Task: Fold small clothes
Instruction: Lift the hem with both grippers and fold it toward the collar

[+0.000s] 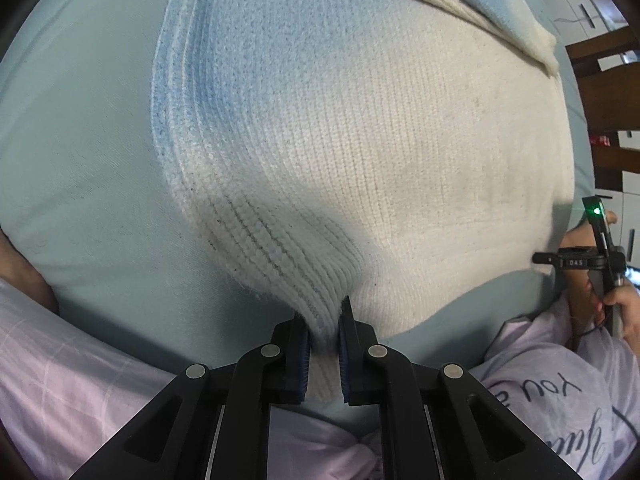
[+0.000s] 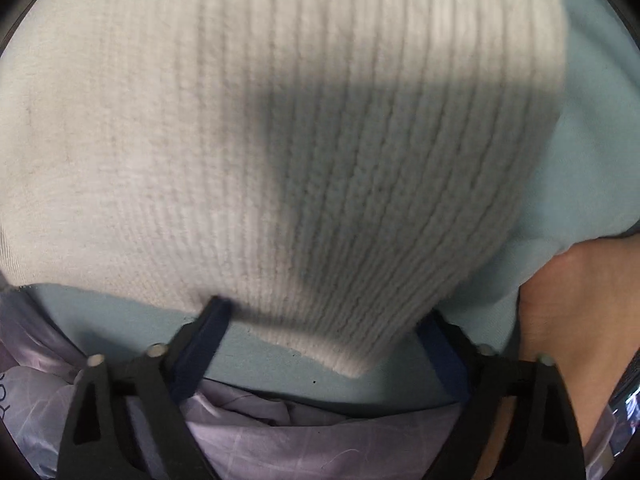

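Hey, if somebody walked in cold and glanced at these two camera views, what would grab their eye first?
Most striking is the cream and pale blue knit sweater, filling both views as it lies on a light blue sheet. At the bottom of the left view, the left gripper is shut on the sweater's ribbed hem. In the right view, the right gripper straddles a ribbed corner with its jaws apart, not pressing it.

Your left gripper (image 1: 323,340) pinches the ribbed hem of the cream-and-blue knitted sweater (image 1: 360,152), lifting a peak of it off the pale blue sheet (image 1: 80,152). At the right edge your right gripper (image 1: 598,240) hangs beside the sweater's hem.
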`<move>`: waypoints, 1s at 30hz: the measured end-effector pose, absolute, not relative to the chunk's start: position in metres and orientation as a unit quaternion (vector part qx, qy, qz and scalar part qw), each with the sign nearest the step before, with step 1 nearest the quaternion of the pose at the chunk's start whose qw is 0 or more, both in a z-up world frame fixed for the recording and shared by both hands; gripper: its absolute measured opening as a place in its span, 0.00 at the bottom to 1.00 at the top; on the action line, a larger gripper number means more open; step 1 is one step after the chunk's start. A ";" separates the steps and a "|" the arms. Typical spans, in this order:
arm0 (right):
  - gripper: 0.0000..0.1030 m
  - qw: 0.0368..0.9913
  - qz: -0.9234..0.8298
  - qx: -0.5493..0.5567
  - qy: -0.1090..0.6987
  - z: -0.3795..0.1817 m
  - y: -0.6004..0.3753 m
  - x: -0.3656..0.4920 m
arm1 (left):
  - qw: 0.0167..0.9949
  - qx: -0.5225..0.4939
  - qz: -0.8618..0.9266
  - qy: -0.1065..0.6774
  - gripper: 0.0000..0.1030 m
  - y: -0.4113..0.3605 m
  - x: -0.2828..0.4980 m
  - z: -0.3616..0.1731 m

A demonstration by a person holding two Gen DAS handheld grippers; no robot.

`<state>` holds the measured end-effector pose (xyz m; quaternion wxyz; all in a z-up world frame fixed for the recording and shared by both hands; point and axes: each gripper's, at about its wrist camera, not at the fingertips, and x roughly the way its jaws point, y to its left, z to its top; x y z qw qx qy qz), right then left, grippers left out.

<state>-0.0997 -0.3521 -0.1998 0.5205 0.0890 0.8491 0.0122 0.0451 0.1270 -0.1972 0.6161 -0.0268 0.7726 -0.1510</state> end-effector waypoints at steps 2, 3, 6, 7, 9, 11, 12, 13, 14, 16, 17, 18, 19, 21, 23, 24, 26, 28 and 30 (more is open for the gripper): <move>0.51 0.533 0.016 0.088 0.842 -0.193 -0.352 -0.097 | 0.620 -0.026 -0.153 0.769 0.10 0.126 0.044 -0.196; 0.38 0.537 0.023 0.092 0.838 -0.189 -0.353 -0.096 | 0.621 -0.023 -0.154 0.768 0.10 0.125 0.044 -0.195; 0.08 0.546 0.029 0.105 0.830 -0.183 -0.359 -0.097 | 0.623 -0.022 -0.156 0.766 0.10 0.125 0.046 -0.192; 0.07 0.549 0.027 0.110 0.828 -0.181 -0.362 -0.098 | 0.623 -0.024 -0.157 0.766 0.10 0.125 0.047 -0.190; 0.06 0.559 0.032 0.123 0.820 -0.173 -0.366 -0.096 | 0.625 -0.037 -0.159 0.763 0.09 0.129 0.051 -0.183; 0.05 0.578 0.047 0.131 0.804 -0.157 -0.368 -0.094 | 0.633 -0.055 -0.164 0.755 0.09 0.135 0.059 -0.169; 0.05 0.589 0.056 0.140 0.794 -0.148 -0.368 -0.092 | 0.640 -0.065 -0.168 0.747 0.09 0.138 0.062 -0.159; 0.05 0.608 0.071 0.160 0.774 -0.132 -0.371 -0.090 | 0.646 -0.071 -0.172 0.740 0.09 0.140 0.065 -0.151; 0.05 0.621 0.081 0.173 0.760 -0.120 -0.374 -0.091 | 0.654 -0.077 -0.177 0.731 0.09 0.141 0.067 -0.139; 0.05 0.654 0.104 0.218 0.717 -0.084 -0.385 -0.090 | 0.667 -0.083 -0.194 0.715 0.09 0.139 0.067 -0.118; 0.05 0.671 0.116 0.245 0.690 -0.065 -0.392 -0.091 | 0.676 -0.083 -0.204 0.704 0.09 0.137 0.067 -0.105; 0.05 0.691 0.133 0.275 0.655 -0.043 -0.399 -0.093 | 0.684 -0.084 -0.212 0.693 0.09 0.135 0.066 -0.094; 0.05 0.710 0.148 0.298 0.621 -0.022 -0.405 -0.096 | 0.693 -0.084 -0.220 0.682 0.09 0.134 0.066 -0.081; 0.05 0.738 0.171 0.321 0.568 0.010 -0.409 -0.103 | 0.712 -0.092 -0.232 0.656 0.08 0.134 0.065 -0.054; 0.05 0.760 0.179 0.326 0.533 0.029 -0.413 -0.107 | 0.728 -0.105 -0.237 0.635 0.08 0.140 0.065 -0.033; 0.05 0.768 0.180 0.330 0.518 0.038 -0.411 -0.112 | 0.736 -0.112 -0.239 0.623 0.08 0.145 0.065 -0.023; 0.05 0.780 0.180 0.348 0.488 0.051 -0.409 -0.122 | 0.759 -0.121 -0.243 0.592 0.08 0.154 0.064 0.001; 0.05 0.787 0.181 0.367 0.461 0.063 -0.413 -0.127 | 0.767 -0.142 -0.253 0.573 0.07 0.163 0.062 0.017; 0.05 0.794 0.190 0.389 0.428 0.067 -0.429 -0.124 | 0.774 -0.162 -0.262 0.553 0.07 0.173 0.062 0.031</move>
